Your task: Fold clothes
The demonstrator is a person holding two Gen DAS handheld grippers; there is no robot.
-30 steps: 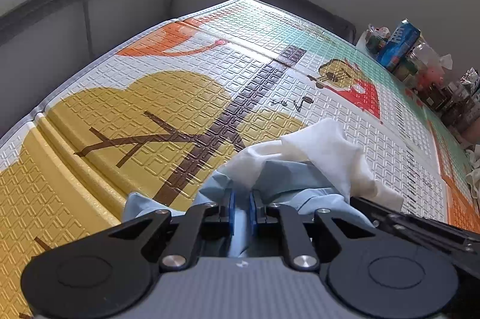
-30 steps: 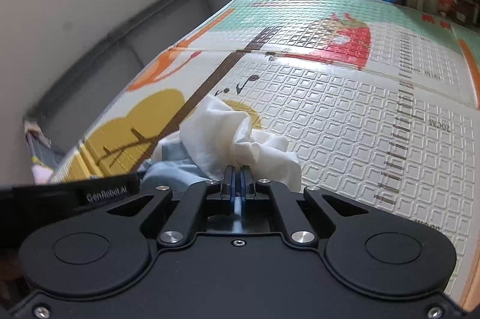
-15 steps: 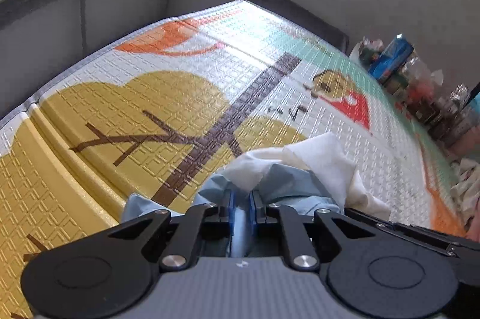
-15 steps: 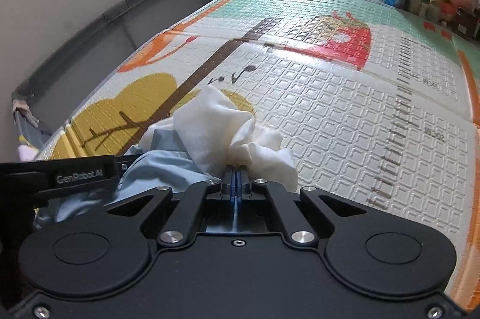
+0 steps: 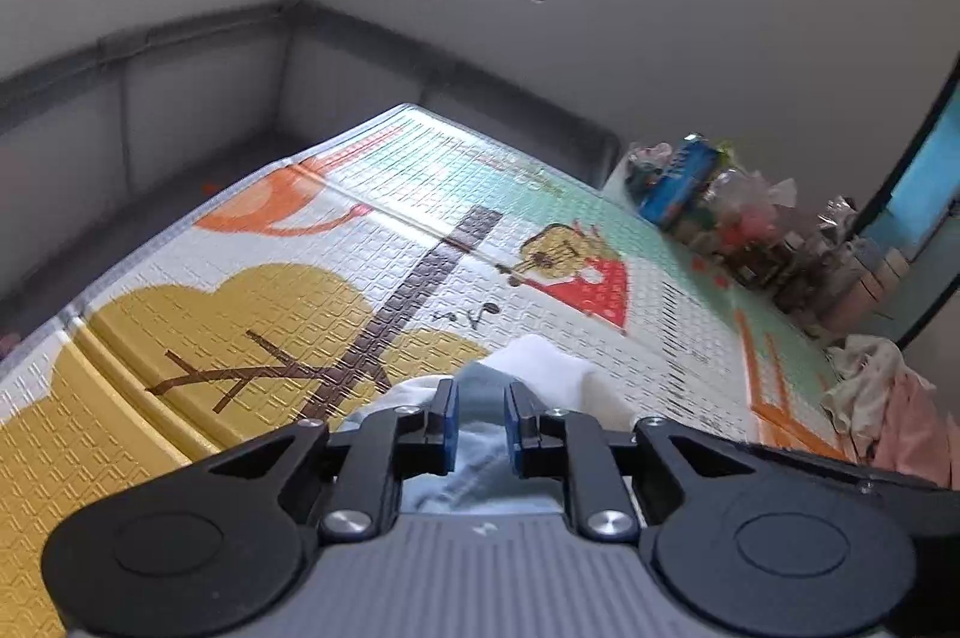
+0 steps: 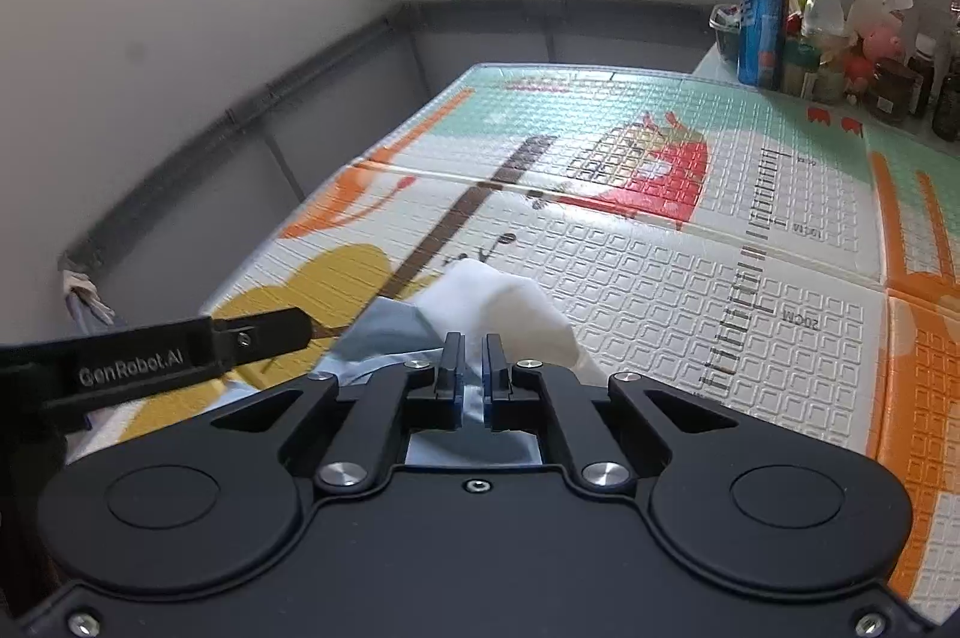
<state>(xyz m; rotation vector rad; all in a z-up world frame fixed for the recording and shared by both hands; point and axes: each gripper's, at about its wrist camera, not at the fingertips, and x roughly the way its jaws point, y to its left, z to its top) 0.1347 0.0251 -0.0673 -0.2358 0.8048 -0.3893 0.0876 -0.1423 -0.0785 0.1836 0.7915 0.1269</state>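
A crumpled garment, light blue [image 6: 384, 332] with a white part [image 6: 498, 296], lies bunched on the patterned play mat [image 6: 660, 278]. The right gripper [image 6: 473, 380] hangs over its near edge, jaws a narrow gap apart with cloth showing between them. In the left wrist view the same garment [image 5: 552, 368] sits just beyond the left gripper [image 5: 481, 416], whose blue pads [image 5: 449, 416] stand apart with light blue cloth loose between them. A left-gripper finger [image 6: 264, 332] reaches in from the left beside the garment.
A grey padded fence [image 5: 180, 110] runs along the mat's far and left sides. Bottles, a blue can [image 6: 762, 26] and toys crowd the far right corner. A pile of other clothes [image 5: 870, 386] lies at the right edge of the mat [image 5: 300, 308].
Both grippers were shut on the garment; now their jaws stand wider apart. Both cameras have tilted upward, so the window shows and the garment sits lower in view.
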